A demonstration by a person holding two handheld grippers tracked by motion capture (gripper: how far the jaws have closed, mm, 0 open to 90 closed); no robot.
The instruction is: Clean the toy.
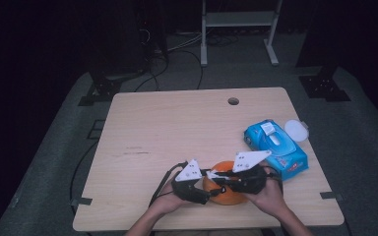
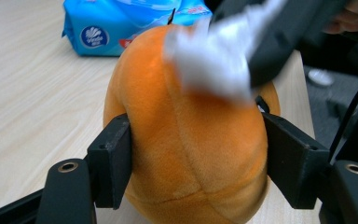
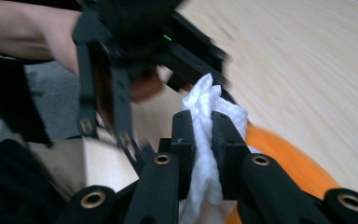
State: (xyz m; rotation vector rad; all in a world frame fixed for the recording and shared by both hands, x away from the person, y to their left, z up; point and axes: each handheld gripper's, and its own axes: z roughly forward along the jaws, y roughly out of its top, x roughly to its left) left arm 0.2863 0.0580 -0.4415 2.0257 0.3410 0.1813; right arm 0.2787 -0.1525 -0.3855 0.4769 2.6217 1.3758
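Tabletop [image 1: 177, 123]: pale wood, one round hole (far edge).
Room: dark, grey floor.
Left claw [image 2: 196, 154]: clamping orange plush fruit [image 2: 186, 140].
Right claw [image 3: 204, 140]: pinching white wipe [image 3: 205, 112].

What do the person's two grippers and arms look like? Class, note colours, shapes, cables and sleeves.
Both the left gripper and right gripper are black, each topped by a grey three-cornered plate dotted with small holes. A black cable loops from each. Close up, the jaws are flat black blocks on arms with brass-ringed pivots. The forearms are bare, with no sleeves visible.
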